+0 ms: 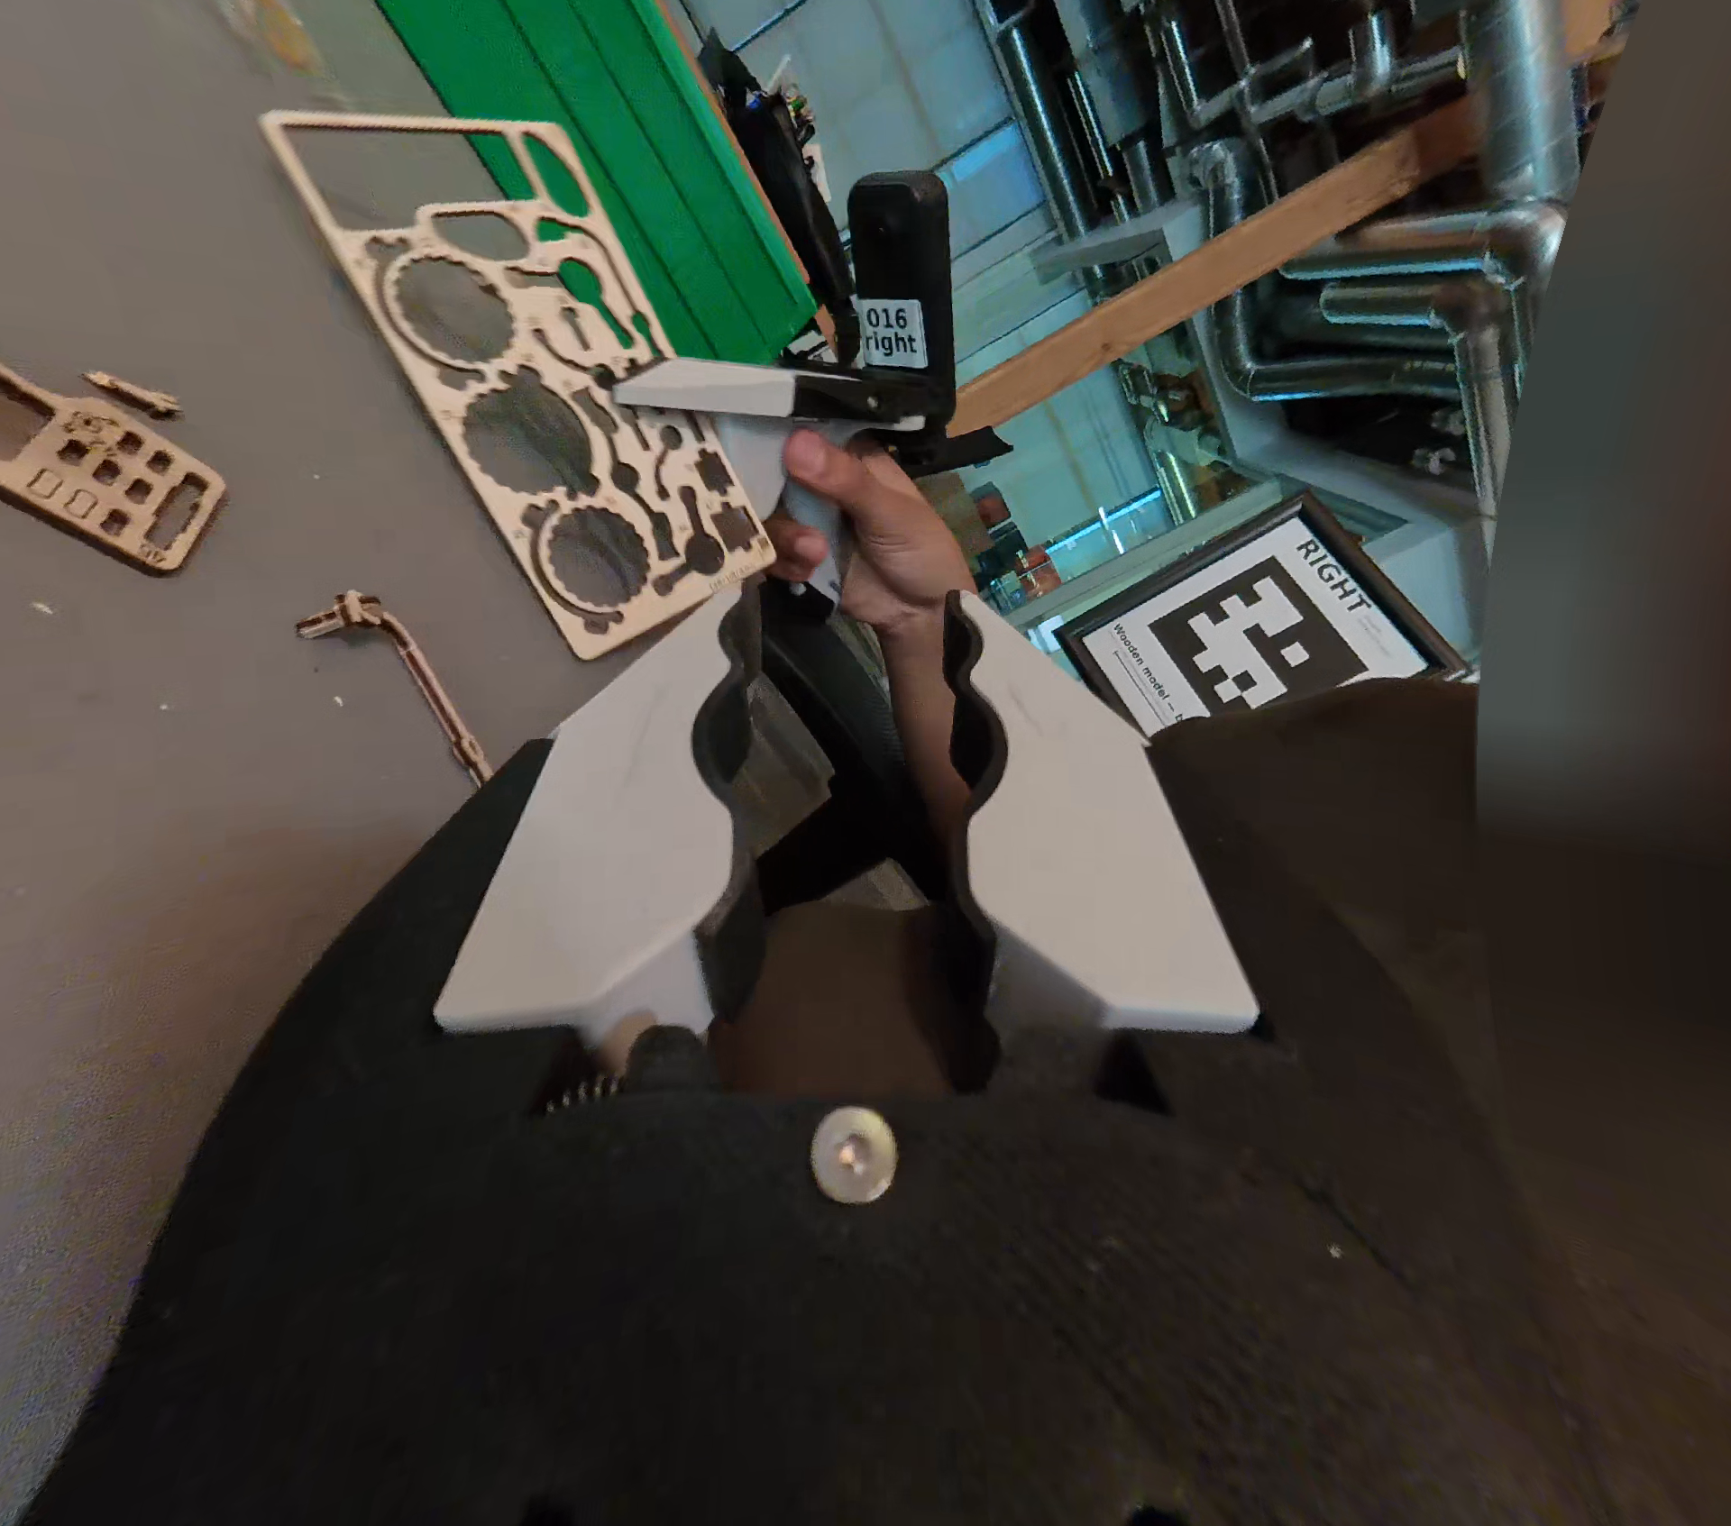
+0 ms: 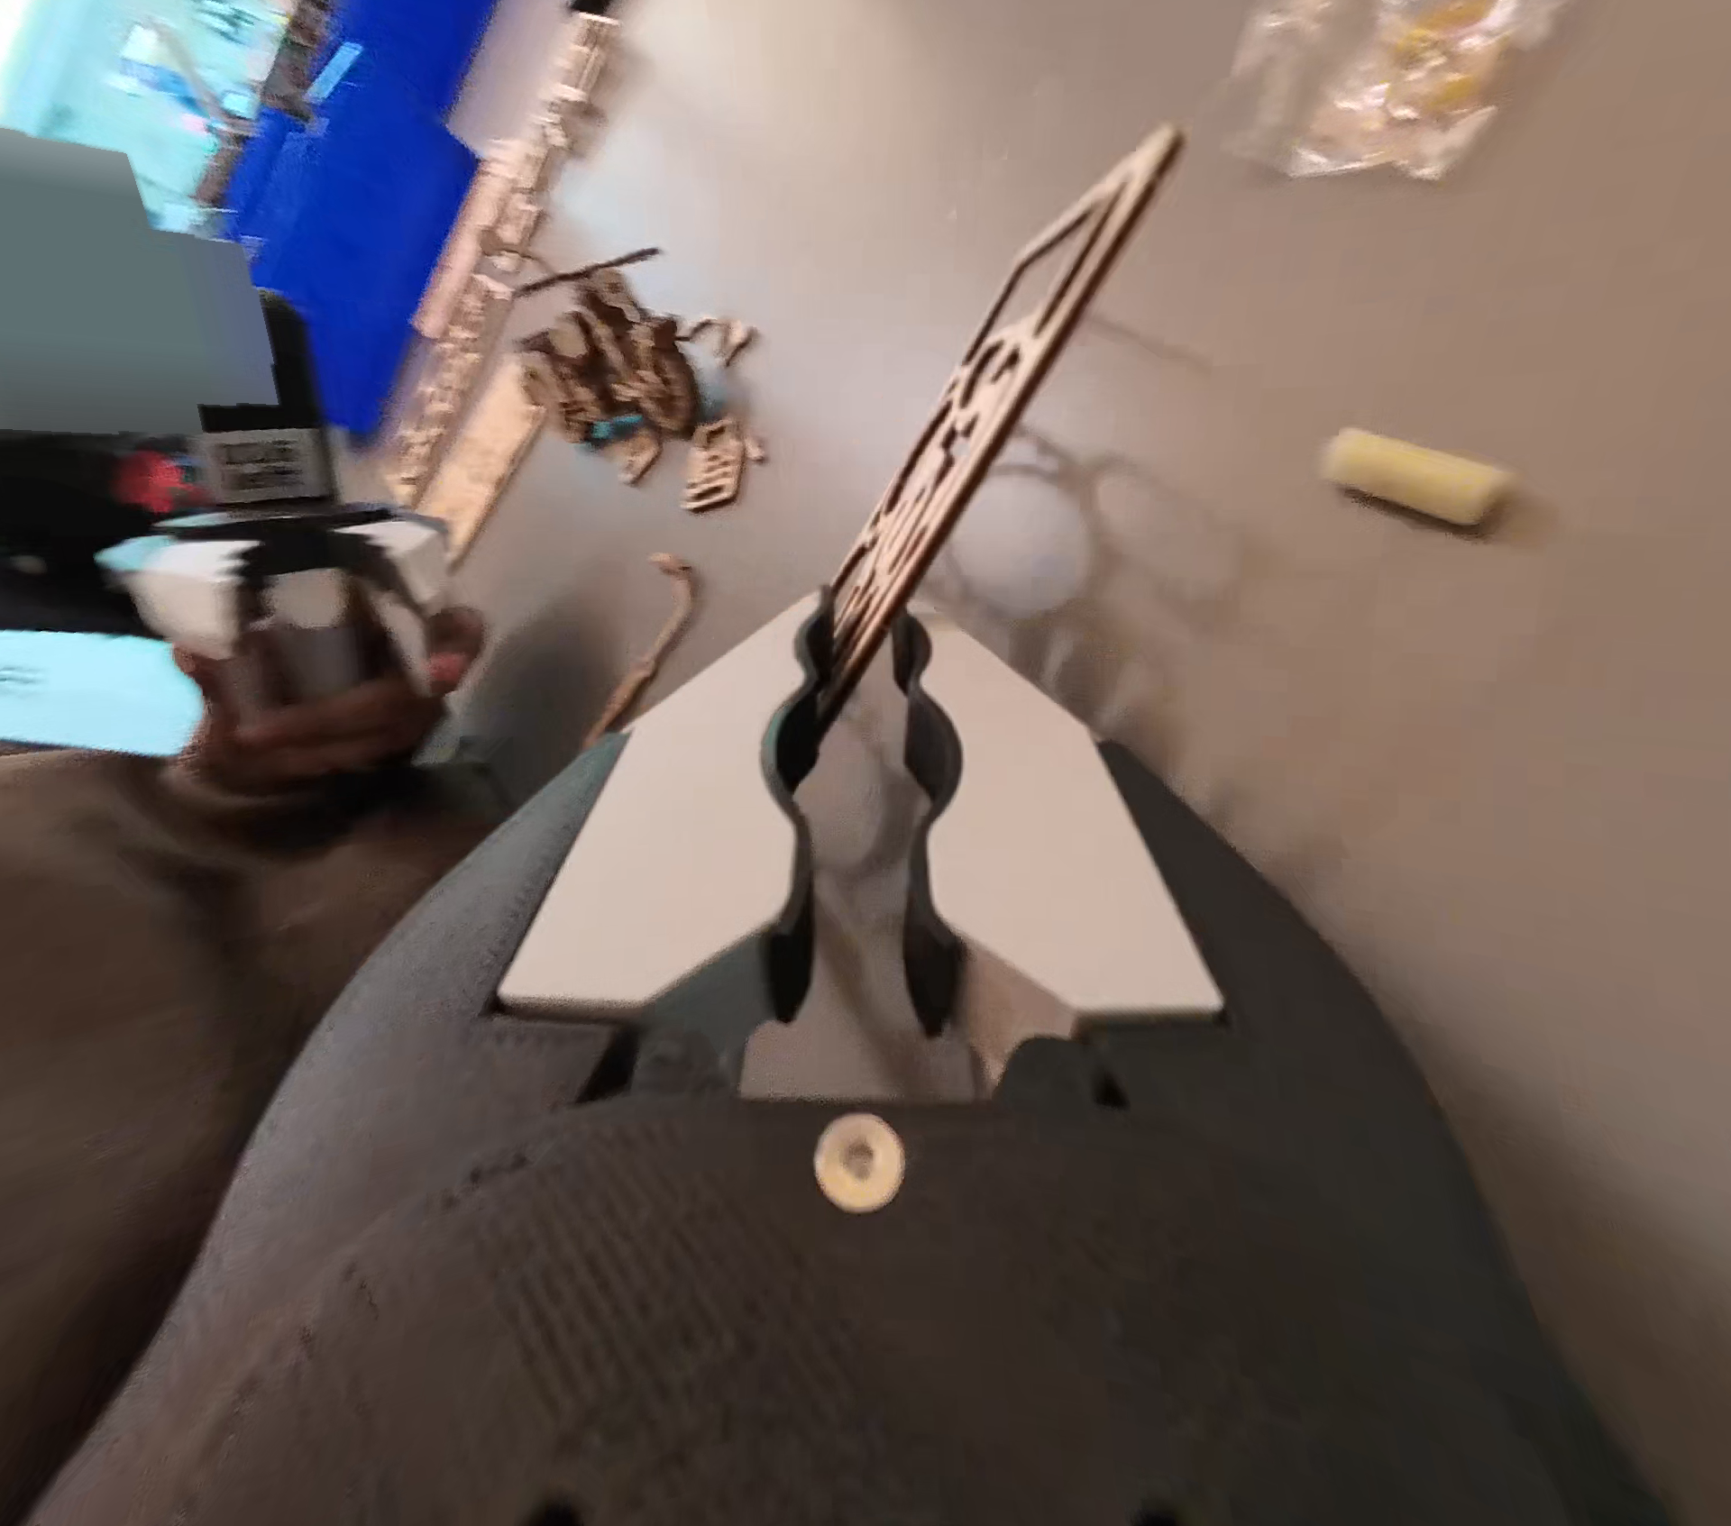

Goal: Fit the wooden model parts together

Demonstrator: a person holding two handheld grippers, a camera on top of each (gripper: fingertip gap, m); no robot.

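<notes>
My right gripper [image 2: 862, 619] is shut on one edge of a thin wooden cut-out sheet [image 2: 1012, 376] and holds it tilted above the grey table [image 2: 1218, 732]. In the left wrist view the same sheet [image 1: 468, 320] shows its many empty part holes, with the right gripper [image 1: 646, 395] clamped on its edge and a hand on the handle. My left gripper [image 1: 848, 610] is open and empty, held off to the side of the sheet; it also shows blurred in the right wrist view [image 2: 281, 573]. A bent wooden rod assembly [image 1: 412, 666] lies on the table near it.
A small wooden plate with square holes [image 1: 103, 479] and a tiny wooden piece [image 1: 131, 395] lie on the table. A pile of wooden parts [image 2: 618, 367], a plastic bag [image 2: 1405, 39] and a pale yellow cylinder [image 2: 1414, 488] lie farther off. Green crates [image 1: 525, 29] and a framed sign [image 1: 1255, 629] border the table. One gripper's finger ends stand about 15 cm off the other's. It is some 9 cm from my right tips to the pale yellow cylinder [image 2: 1414, 488].
</notes>
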